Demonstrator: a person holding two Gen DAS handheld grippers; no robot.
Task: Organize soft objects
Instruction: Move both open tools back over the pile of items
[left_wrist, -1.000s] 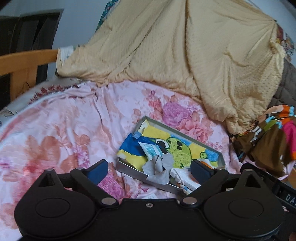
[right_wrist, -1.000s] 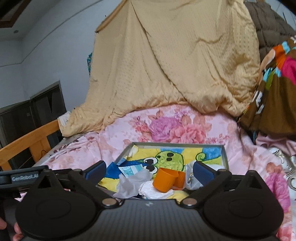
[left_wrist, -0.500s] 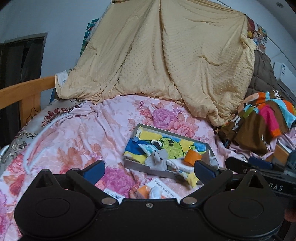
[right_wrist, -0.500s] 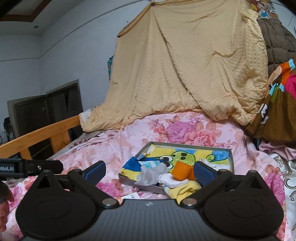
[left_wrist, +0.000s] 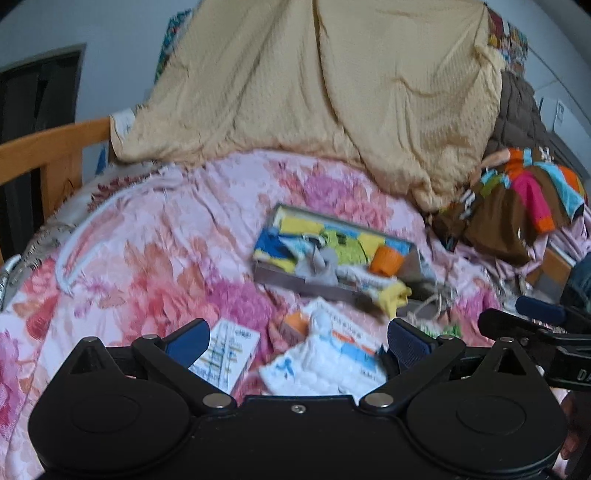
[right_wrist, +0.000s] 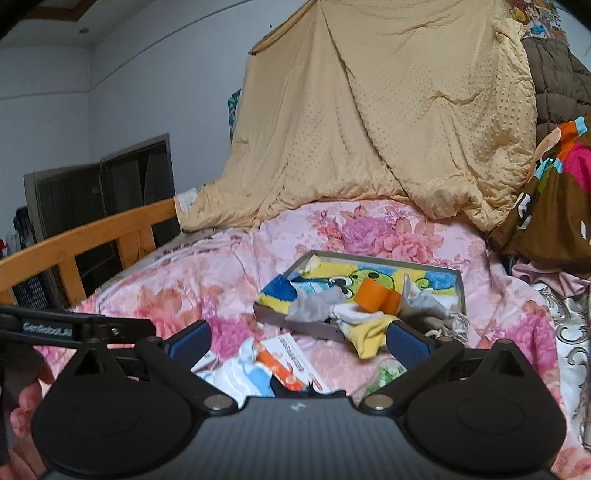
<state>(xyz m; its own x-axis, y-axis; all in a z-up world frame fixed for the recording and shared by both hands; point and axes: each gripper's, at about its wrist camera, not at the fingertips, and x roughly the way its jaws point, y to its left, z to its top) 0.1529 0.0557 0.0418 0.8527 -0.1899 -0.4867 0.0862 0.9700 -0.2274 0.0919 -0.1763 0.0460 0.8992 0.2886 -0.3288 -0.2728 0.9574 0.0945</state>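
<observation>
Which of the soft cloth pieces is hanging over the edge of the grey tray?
The yellow cloth: it droops over the grey tray near rim onto the bedspread, while the grey rag lies inside.

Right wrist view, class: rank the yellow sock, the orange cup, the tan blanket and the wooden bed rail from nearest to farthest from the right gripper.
From the right gripper, which is open:
1. Yellow sock, hanging over the tray's near edge, just ahead.
2. Orange cup, inside the tray, slightly right.
3. Wooden bed rail, far left.
4. Tan blanket, draped at the back.
</observation>
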